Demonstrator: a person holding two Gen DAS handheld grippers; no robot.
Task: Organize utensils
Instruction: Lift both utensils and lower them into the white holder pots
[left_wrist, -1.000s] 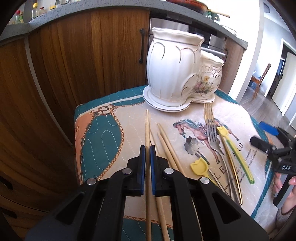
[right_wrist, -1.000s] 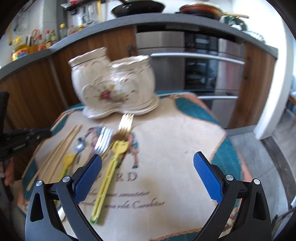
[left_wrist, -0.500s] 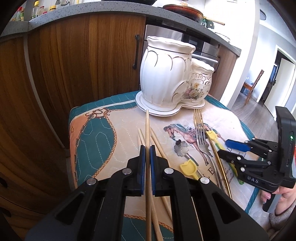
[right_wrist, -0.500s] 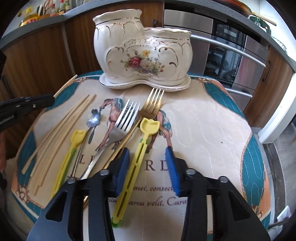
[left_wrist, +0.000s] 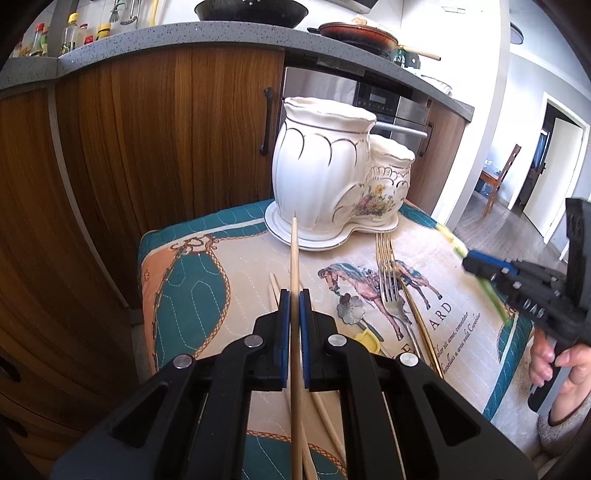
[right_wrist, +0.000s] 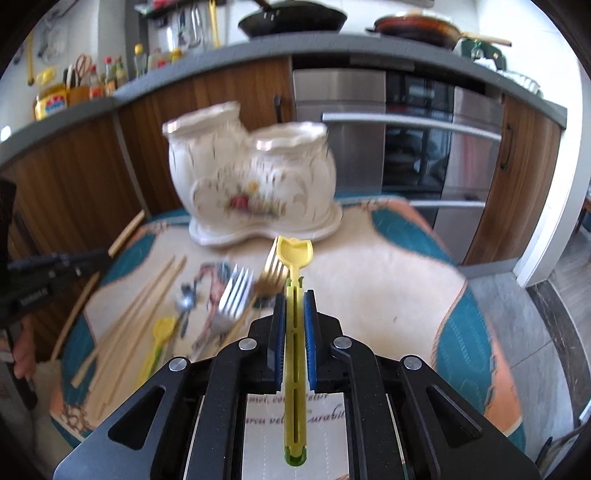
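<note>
- Utensils lie loose on a printed cloth in front of a cream two-pot ceramic holder, except for two that are gripped.
- Left gripper: blue pads pressed together on one wooden chopstick. Chopstick runs straight ahead, its tip showing just in front of the holder's saucer. Same grip as one second ago; the holder now sits a little higher and farther off in the left wrist view.
- Right gripper: a second ago its jaws stood wide apart over the cloth with nothing between them; half a second ago they straddled the yellow spatula-tipped utensil. Now the jaws are closing, and the pads pinch that utensil's slotted handle.
- Yellow utensil is off the cloth, held roughly level, its tip pointing toward the holder. In the left wrist view it appears as a blurred yellow-green streak through the right gripper.
- Left on the cloth: silver fork, gold fork, small flower-headed spoon, a second, shorter yellow utensil, and the other chopsticks.
- Right wrist view is motion-blurred; the holder's detail is unclear there.
- A hand holds the right gripper's grip at the right edge of the left wrist view.
</note>
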